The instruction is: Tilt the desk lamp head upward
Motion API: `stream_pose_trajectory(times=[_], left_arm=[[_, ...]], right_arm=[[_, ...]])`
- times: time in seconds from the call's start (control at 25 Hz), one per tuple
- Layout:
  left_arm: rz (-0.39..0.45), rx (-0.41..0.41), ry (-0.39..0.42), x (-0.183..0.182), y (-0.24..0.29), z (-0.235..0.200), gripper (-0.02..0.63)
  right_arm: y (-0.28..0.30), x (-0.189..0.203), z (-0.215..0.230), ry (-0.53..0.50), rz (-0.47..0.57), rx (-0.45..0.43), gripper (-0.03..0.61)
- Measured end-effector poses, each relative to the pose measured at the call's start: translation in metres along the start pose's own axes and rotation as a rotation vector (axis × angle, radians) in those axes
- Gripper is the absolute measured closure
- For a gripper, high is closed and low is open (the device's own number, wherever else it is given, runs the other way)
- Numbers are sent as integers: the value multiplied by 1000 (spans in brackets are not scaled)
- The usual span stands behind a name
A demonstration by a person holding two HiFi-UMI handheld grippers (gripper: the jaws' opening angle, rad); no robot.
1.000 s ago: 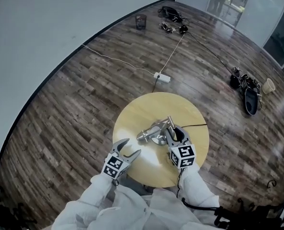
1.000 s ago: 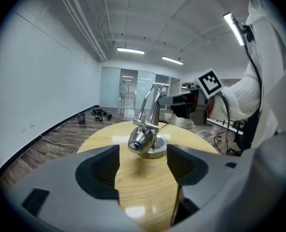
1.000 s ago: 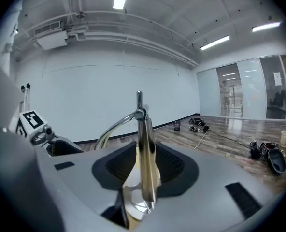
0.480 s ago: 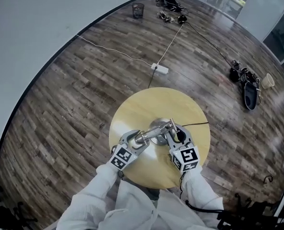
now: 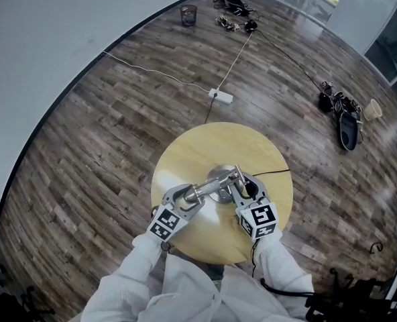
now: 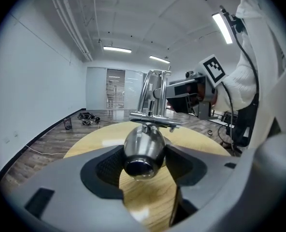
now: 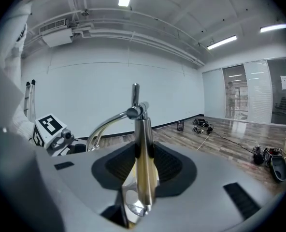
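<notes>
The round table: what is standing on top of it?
A metal desk lamp stands near the table's middle, and a black cord runs off its right edge. The lamp's own arm and the right gripper cover part of the base.

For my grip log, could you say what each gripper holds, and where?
Right gripper clamps the lamp stem; left gripper, jaws closing around the lamp head, grips nothing yet.

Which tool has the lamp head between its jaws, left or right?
The left tool: its jaws are closing around the rounded lamp head. The right tool instead clamps the lamp's thin upright arm.
</notes>
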State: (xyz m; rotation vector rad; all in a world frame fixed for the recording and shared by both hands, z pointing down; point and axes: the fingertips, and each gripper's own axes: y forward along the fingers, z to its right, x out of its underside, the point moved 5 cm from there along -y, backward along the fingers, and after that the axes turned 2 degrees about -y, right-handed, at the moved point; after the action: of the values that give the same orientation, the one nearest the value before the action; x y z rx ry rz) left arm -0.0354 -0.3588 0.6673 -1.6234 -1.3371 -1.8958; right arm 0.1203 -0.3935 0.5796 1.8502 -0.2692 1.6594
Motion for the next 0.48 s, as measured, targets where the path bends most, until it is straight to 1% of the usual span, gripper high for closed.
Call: stream_pose_trajectory(times=[0.24, 0.48], left_arm=[[2, -24, 27, -9, -27, -2, 344], [7, -40, 80, -35, -68, 0, 347]], right_arm=[[2, 0, -1, -6, -8, -7, 460], [1, 0, -1, -25, -32, -17, 460]])
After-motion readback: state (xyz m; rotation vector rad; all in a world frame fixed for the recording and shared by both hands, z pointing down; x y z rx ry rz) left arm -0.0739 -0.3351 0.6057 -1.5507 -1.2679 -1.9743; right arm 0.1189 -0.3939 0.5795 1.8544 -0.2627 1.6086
